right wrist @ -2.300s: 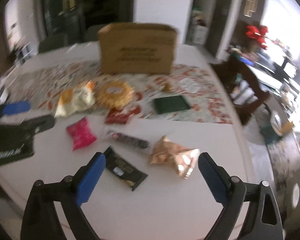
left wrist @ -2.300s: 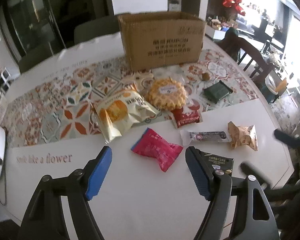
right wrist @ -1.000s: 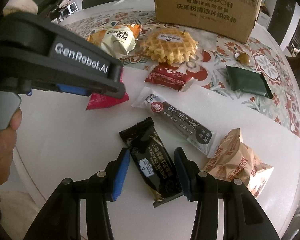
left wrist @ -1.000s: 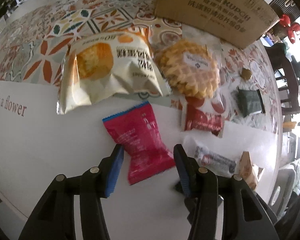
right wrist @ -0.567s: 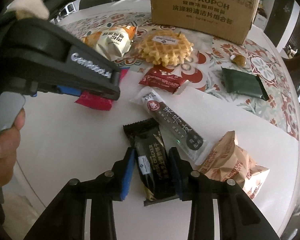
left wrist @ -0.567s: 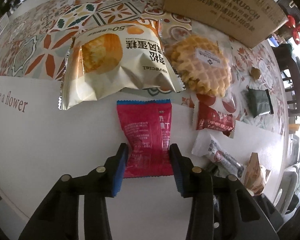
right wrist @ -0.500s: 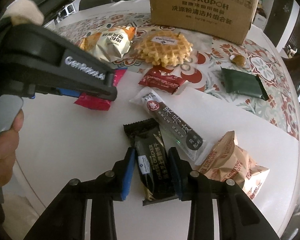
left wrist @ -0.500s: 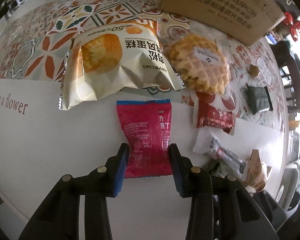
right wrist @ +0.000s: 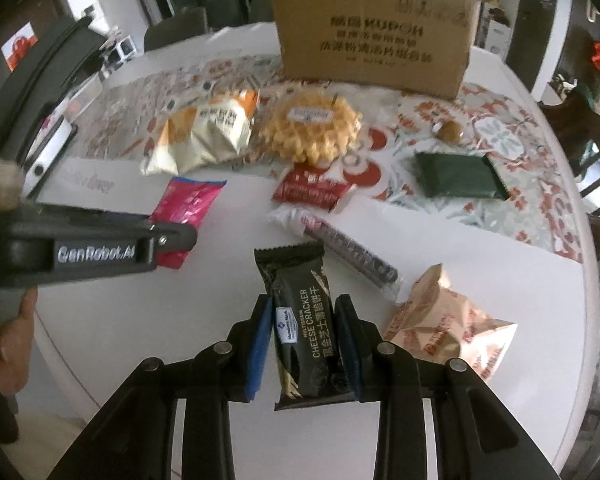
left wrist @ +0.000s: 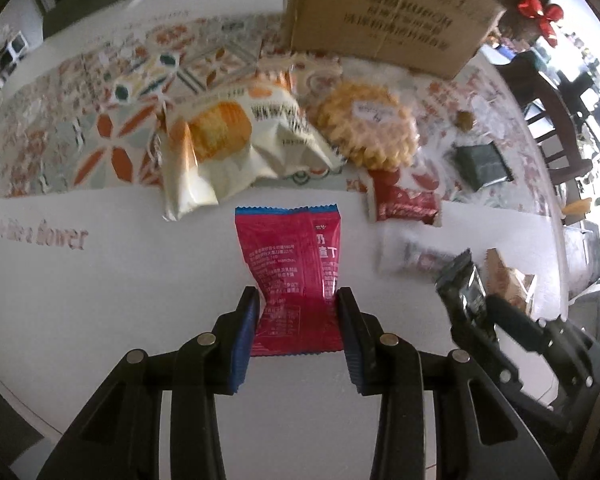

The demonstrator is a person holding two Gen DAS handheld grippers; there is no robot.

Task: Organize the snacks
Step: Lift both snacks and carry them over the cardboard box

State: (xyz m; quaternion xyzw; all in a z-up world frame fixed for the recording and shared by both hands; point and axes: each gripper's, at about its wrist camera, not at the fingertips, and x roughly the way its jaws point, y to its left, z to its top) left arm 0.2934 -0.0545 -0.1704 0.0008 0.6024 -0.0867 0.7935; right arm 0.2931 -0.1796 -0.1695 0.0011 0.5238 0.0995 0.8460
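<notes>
- While both grippers are working at the near edge of the desk (left wrist: 100, 300), the left gripper (left wrist: 298, 312) is clamping the lower part of the pink packet (left wrist: 290, 264); blue pads are pressing in on both sides and the wrapper is pinching between them.
- Pink packet is pointing away from the gripper, toward the yellow cake bag (left wrist: 228, 140); whether it is lifting off the desk, cannot tell.
- Right gripper (right wrist: 304, 320) is clenching on the black cracker packet (right wrist: 306, 320), both pads touching its long sides, top end sticking out forward.
- In the right wrist view the left gripper (right wrist: 168, 240) is showing at the left, with the pink packet (right wrist: 188, 204) poking out past it.
- Cardboard box (right wrist: 374, 32) is standing upright at the far side, on the patterned runner (left wrist: 112, 128).
- Waffle pack (right wrist: 310, 130) is lying just in front of the box, beside the cake bag (right wrist: 204, 132).
- Red packet (right wrist: 312, 190) is sitting near the waffle pack; long dark bar (right wrist: 340, 248) is lying diagonally just beyond the cracker packet.
- Green packet (right wrist: 456, 176) is lying on the runner at right; crinkly gold bag (right wrist: 448, 328) is sitting just right of the right gripper.
</notes>
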